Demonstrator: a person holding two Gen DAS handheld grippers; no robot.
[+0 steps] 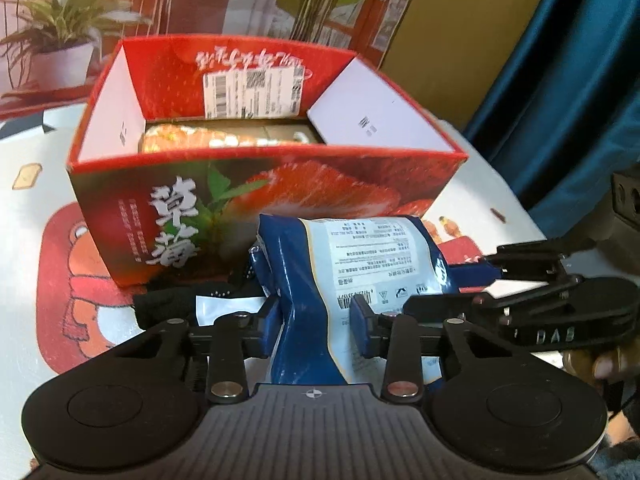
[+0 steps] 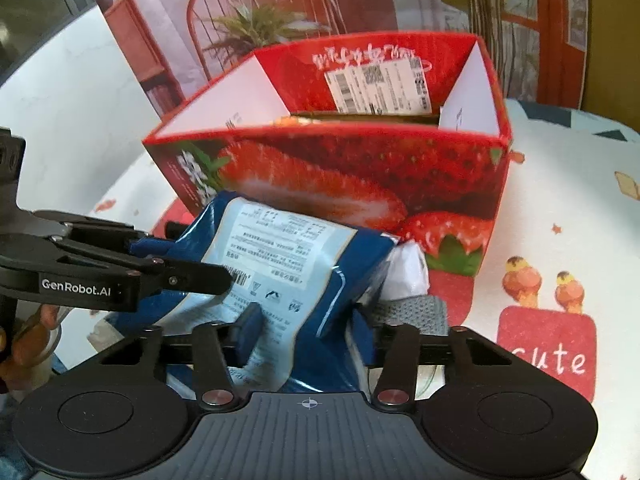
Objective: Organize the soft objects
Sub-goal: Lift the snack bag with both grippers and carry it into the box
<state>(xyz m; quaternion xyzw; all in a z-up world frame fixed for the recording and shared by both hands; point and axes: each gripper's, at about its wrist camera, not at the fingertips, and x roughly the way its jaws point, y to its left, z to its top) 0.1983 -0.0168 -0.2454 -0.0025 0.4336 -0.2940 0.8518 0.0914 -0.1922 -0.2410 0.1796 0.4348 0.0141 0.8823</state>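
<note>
Cartoon-print tablecloth covers the table; potted plant sits at 10 o'clock in the left view. Strawberry box, open at the top, hides most of its contents; only an orange packet peeks out, blurred. Black cloth and grey knit piece lie half-covered by the blue snack bag, which sits against the box front. Left gripper pinches the bag's near end. Right gripper pinches it too, bag at 12 o'clock from both.
</note>
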